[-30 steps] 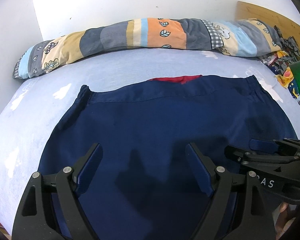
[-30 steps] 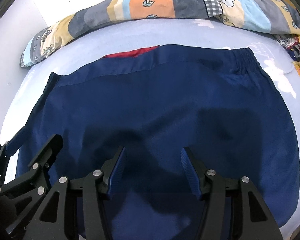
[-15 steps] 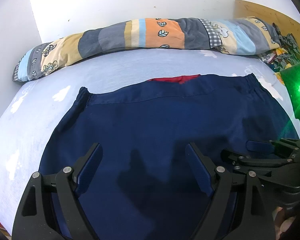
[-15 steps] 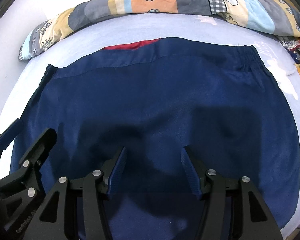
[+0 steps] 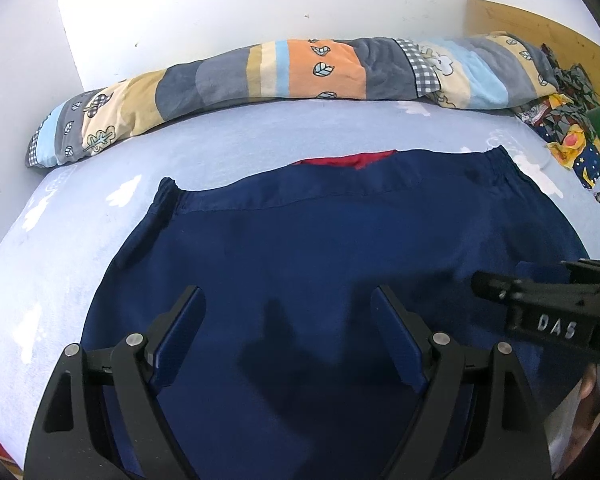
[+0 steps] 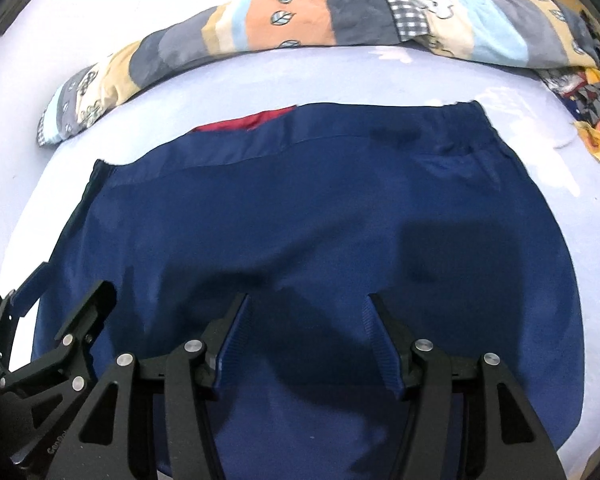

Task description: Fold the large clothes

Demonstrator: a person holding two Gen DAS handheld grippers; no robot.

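Bed with pale blue sheet (image 5: pixel 240 136), striped patchwork quilt roll (image 5: pixel 320 72) along white wall. Dark blue slippery garment (image 5: pixel 320 248) lies flat mid-bed. Left tongs (image 5: pixel 288 320), right tongs (image 6: pixel 306 332) both spread, empty, above cloth. Risk: single-layer pinch; smooth fabric slides, fold skews.

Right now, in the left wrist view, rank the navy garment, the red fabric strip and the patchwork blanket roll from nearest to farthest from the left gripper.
From the left gripper:
1. Navy garment, directly beneath the open jaws.
2. Red fabric strip, peeking out past the garment's far edge.
3. Patchwork blanket roll, along the wall at the back.
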